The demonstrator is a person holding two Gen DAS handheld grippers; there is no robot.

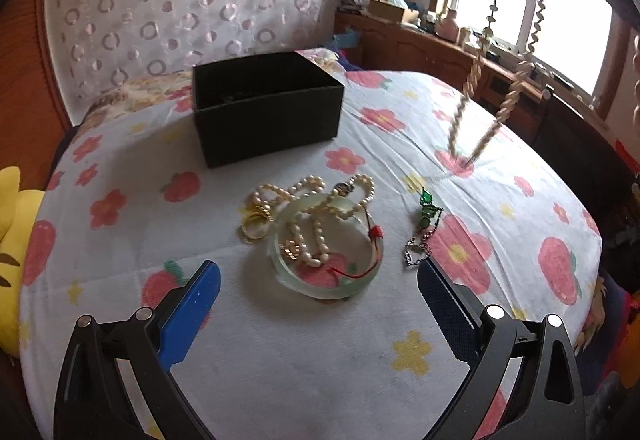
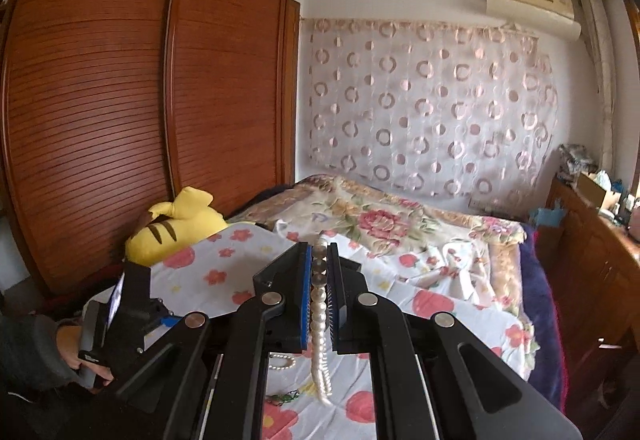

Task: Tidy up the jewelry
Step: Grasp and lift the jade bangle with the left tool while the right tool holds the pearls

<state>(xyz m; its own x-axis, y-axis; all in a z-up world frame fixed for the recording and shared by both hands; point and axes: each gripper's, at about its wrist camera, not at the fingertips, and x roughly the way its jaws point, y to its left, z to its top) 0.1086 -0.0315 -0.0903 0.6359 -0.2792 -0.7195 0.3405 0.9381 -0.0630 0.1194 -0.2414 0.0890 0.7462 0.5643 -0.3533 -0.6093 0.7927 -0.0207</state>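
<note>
Barely started imo: right gripper [image 2: 319, 280] is clamped on a dangling pearl necklace [image 2: 320, 324], left gripper [image 1: 320, 292] gapes empty. Jade bangle [image 1: 328, 246], gold rings [image 1: 256, 226] remain; black box [image 1: 266, 105] at 12 o'clock.

The bed sheet [image 1: 280, 360] is soft matt cloth with printed flowers. The black box [image 1: 264, 107] looks like matt card. The round bangle [image 1: 328, 248] is smooth and glossy, like pale green stone or glass. The pearl necklace [image 1: 320, 199] on it is shiny. The gold rings [image 1: 256, 224] look like bright metal. The right tool [image 2: 319, 268] is black plastic with a blue pad and pinches a glossy pearl strand [image 2: 319, 320]. The wardrobe [image 2: 140, 99] is ribbed, polished wood. The yellow toy [image 2: 176, 228] is plush cloth.
</note>
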